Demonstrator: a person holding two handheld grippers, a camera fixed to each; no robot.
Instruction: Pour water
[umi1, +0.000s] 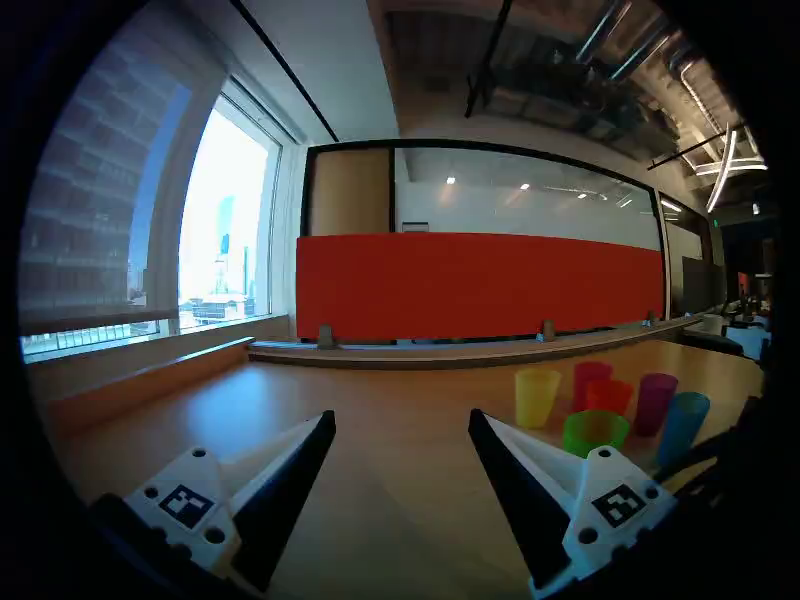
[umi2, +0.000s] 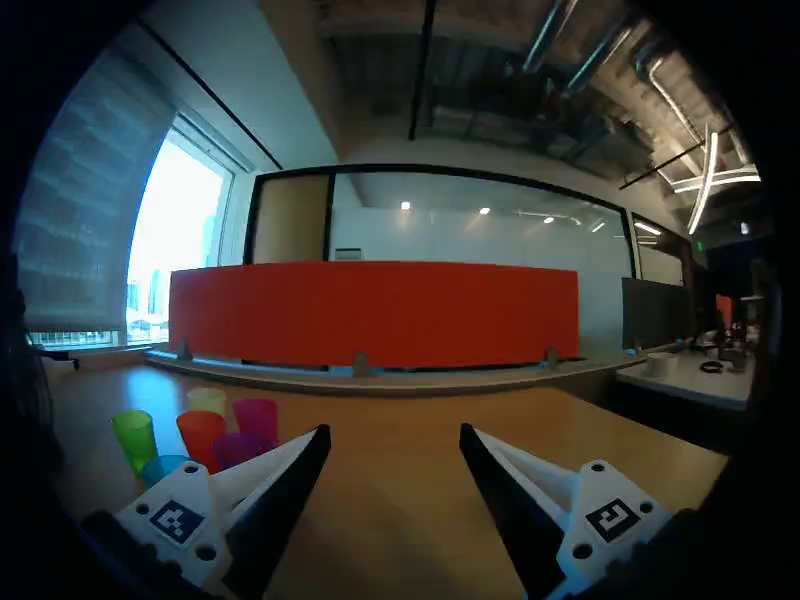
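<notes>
Wooden desk (umi1: 300, 390) out front, and both tools point across it. The left hand-held gripper (umi1: 400, 415) is spread wide, with nothing between its fingers. The right hand-held gripper (umi2: 394, 432) is just as wide and just as empty. The cups (umi1: 608, 396) bunch together on the desk, right of the left one's fingers: yellow cup (umi1: 536, 396) at the left, green cup (umi1: 594, 432) nearest, blue cup (umi1: 683, 425) at the right. In the right gripper view the bunch sits low left, partly behind a finger. A red partition (umi1: 480, 285) runs along the far edge, with a window (umi1: 225, 230) far left.
</notes>
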